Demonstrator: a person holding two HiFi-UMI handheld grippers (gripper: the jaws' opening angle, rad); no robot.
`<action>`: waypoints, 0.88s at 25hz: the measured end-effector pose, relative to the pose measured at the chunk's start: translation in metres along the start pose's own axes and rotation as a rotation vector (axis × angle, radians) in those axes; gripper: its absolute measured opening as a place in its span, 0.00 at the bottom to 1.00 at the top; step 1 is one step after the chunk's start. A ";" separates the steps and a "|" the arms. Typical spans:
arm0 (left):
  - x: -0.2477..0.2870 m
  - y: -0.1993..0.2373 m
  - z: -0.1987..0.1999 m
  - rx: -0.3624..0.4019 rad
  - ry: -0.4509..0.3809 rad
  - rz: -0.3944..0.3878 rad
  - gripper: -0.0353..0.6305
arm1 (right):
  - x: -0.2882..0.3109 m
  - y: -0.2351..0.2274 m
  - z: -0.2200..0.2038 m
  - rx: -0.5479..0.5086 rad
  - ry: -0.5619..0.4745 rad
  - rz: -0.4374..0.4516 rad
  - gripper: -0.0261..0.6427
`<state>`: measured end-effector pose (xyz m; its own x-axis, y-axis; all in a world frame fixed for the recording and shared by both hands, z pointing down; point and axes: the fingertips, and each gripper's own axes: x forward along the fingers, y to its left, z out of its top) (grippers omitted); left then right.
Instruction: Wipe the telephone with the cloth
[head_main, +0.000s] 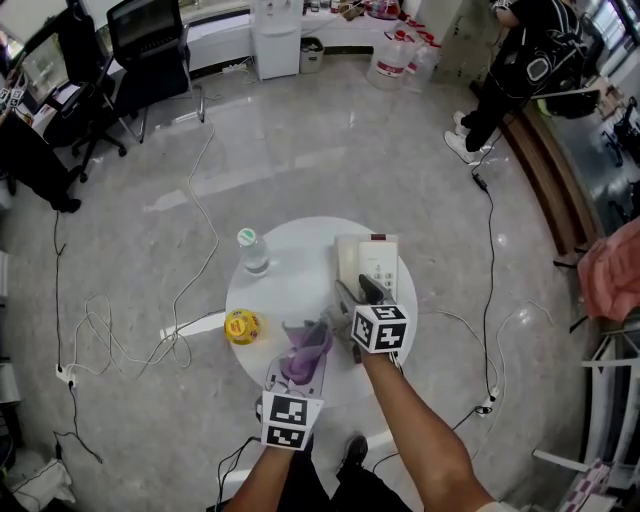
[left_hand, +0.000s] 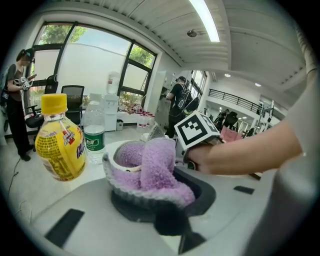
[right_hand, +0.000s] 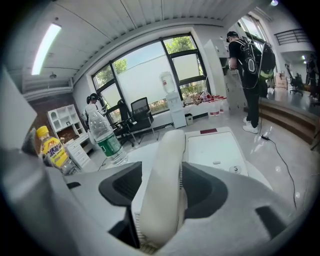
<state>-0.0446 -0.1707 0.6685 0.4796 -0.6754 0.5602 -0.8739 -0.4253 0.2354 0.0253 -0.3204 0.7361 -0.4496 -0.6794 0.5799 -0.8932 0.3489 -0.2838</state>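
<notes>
Left gripper (head_main: 302, 372), tilted down, clamps cloth (left_hand: 156, 169); right gripper (head_main: 356, 292) straddles handset (right_hand: 162, 185).

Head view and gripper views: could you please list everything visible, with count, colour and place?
table: one, white, round, centre of the head view
telephone: one, white, on the table's right side
handset: one, white, along the telephone's left edge
cloth: one, purple, bunched at the table's near edge
yellow bottle: one, yellow cap, at the table's left edge
water bottle: one, clear with a green label, on the table's far left
office chairs: at least two, black, far left
water dispenser: one, white, far centre
cables: several, on the floor
bystander: one, in black, far right
left gripper: one, grey, shut on the cloth
right gripper: one, grey, handset between its jaws
</notes>
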 end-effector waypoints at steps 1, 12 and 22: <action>0.000 -0.002 -0.001 0.001 0.005 -0.001 0.18 | -0.004 0.001 0.001 -0.003 0.003 0.006 0.39; -0.031 -0.032 0.035 0.064 -0.060 -0.046 0.18 | -0.086 0.004 0.043 -0.034 -0.066 0.043 0.38; -0.128 -0.075 0.120 0.170 -0.178 -0.081 0.18 | -0.225 0.020 0.109 -0.057 -0.213 0.120 0.22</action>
<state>-0.0312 -0.1246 0.4838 0.5668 -0.7242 0.3928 -0.8135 -0.5673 0.1280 0.1080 -0.2309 0.5170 -0.5500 -0.7495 0.3685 -0.8338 0.4674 -0.2938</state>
